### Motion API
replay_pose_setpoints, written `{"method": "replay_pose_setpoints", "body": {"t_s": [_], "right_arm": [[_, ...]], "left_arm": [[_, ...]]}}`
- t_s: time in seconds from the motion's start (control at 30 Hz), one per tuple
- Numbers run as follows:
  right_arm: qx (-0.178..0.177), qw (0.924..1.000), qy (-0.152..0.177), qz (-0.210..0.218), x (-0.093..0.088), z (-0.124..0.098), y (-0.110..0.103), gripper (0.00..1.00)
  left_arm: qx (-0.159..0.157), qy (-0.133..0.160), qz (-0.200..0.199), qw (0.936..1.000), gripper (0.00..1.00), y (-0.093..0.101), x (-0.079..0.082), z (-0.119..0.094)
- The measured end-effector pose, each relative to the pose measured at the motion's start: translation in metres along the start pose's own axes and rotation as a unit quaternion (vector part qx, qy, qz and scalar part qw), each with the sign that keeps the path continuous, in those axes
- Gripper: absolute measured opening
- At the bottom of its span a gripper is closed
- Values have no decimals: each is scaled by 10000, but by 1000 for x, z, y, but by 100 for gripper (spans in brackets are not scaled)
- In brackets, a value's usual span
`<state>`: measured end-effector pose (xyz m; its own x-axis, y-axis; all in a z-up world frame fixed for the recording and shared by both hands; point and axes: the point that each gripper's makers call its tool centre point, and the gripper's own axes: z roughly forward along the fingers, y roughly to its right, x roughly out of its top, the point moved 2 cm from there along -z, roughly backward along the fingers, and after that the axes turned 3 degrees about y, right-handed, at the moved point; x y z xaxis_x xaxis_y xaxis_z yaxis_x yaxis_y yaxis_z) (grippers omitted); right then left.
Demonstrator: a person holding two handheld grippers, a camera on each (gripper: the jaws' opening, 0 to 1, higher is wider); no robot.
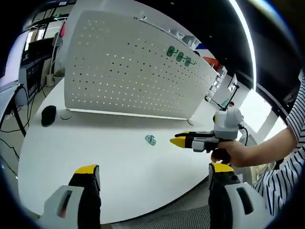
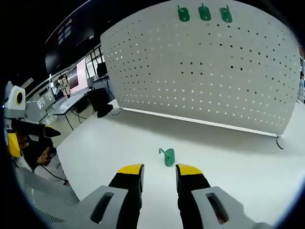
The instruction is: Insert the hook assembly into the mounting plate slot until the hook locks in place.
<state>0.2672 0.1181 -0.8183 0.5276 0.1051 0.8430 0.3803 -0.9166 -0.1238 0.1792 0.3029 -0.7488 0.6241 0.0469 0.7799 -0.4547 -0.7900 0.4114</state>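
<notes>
One green hook (image 2: 167,157) lies loose on the white bench (image 2: 228,167), just ahead of the right tongs (image 2: 159,171), which stand spread and empty.
Closing off-centre could push it sliding away. Left tongs (image 1: 155,170) are also spread; their view shows the holding hand (image 1: 233,153), the right view three mounted hooks (image 2: 204,13) on the pegboard (image 2: 200,71).

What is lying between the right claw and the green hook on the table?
Nothing: in the right gripper view, bare white table separates the open right claw from the green hook.
</notes>
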Motion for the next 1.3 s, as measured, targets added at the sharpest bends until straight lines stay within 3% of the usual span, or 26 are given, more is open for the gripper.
{"method": "replay_pose_setpoints", "body": {"t_s": [0.23,0.43,0.6,0.73,1.3], "right_arm": [[-91,9979,-347,-533,-3,28,24,17],[-14,9976,-510,-478,-5,49,34,17],[250,9959,-764,-407,-16,61,29,17],[435,9930,-839,-709,-18,69,22,17],[1119,9808,-783,-1390,5,106,-2,14]], "left_arm": [[96,-62,-118,9999,97,-8,-6,2],[150,-139,-178,9996,96,-13,-11,4],[218,-95,-245,9994,96,-16,-9,5],[257,-103,-283,9992,96,-18,-10,6],[400,-94,-423,9983,95,-25,-14,4]]}}
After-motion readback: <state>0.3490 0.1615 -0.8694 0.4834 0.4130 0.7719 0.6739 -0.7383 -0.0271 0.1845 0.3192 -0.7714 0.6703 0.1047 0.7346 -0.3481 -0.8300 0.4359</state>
